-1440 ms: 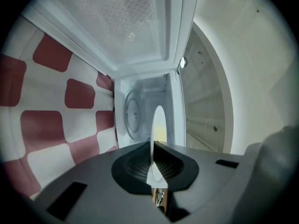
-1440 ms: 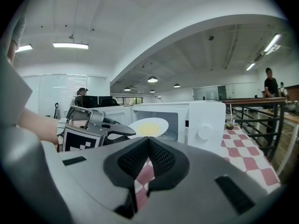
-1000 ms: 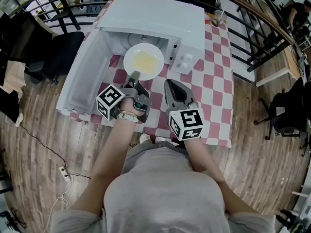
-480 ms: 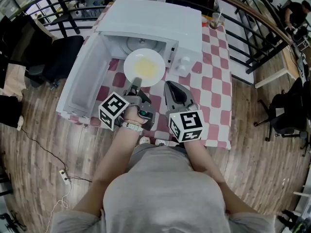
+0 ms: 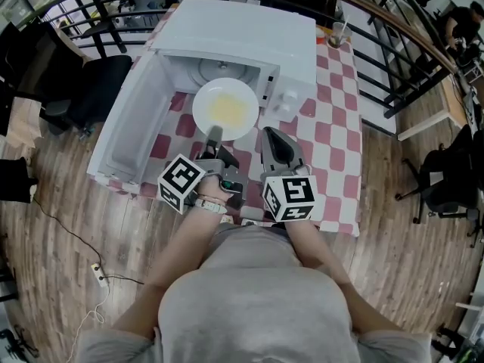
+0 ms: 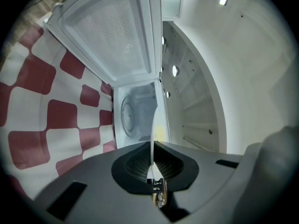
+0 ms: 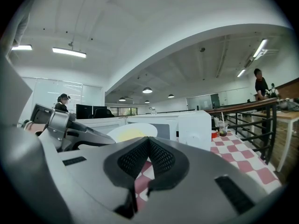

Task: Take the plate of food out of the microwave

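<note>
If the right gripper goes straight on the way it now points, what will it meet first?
Probably the front of the microwave, just right of the plate that the left gripper holds. Depth is unclear, so it might graze the plate's rim first.

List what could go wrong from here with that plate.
The left gripper pinches the plate by one spot on its rim only, so it could tip or slip and spill the yellow food.
The right gripper is shut beside it, giving no support.
The plate is at the microwave mouth; a swing could clip the open door.
</note>
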Demonstrator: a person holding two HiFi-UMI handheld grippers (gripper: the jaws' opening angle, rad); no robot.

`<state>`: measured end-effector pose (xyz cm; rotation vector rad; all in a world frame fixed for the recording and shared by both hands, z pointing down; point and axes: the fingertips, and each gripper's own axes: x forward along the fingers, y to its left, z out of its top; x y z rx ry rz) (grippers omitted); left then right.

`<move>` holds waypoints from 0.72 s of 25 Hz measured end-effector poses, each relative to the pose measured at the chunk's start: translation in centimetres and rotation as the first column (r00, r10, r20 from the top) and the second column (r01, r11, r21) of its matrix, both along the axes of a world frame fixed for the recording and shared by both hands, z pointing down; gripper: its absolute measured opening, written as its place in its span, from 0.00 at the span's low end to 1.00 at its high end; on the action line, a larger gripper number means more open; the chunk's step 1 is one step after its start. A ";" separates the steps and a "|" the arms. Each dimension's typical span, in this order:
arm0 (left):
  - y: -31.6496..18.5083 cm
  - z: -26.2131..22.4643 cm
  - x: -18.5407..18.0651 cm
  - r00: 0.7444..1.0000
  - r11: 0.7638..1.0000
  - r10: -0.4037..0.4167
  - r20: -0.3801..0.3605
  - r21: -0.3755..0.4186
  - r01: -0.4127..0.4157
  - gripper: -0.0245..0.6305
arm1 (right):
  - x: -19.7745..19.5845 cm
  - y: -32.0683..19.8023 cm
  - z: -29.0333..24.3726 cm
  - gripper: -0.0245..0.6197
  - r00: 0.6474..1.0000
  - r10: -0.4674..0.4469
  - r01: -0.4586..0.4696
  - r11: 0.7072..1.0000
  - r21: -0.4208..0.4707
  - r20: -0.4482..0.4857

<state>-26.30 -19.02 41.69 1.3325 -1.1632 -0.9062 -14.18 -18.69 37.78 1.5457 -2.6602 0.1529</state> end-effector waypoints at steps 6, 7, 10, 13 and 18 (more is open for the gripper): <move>0.3 0.4 0.1 1.000 1.000 -0.009 -0.005 -0.002 0.009 0.05 | 0.0 -0.3 0.1 0.08 0.999 0.035 -0.035 0.999 0.025 -0.017; 0.2 0.4 0.2 1.000 1.000 -0.005 -0.006 -0.002 0.005 0.06 | -0.1 -0.3 0.2 0.08 0.999 0.036 -0.035 0.999 0.026 -0.024; -0.1 0.4 0.6 1.000 1.000 0.018 0.000 0.004 -0.018 0.05 | -0.5 -0.1 0.2 0.08 0.999 0.028 -0.027 0.999 0.038 -0.042; -0.4 0.4 1.1 0.999 0.999 0.039 0.003 0.007 -0.039 0.06 | -0.7 0.0 0.1 0.08 0.998 0.021 -0.017 0.998 0.054 -0.061; -0.6 0.3 1.7 0.998 0.998 0.060 0.001 0.011 -0.060 0.06 | -0.5 0.0 -0.1 0.08 0.997 0.030 -0.025 0.997 0.068 -0.068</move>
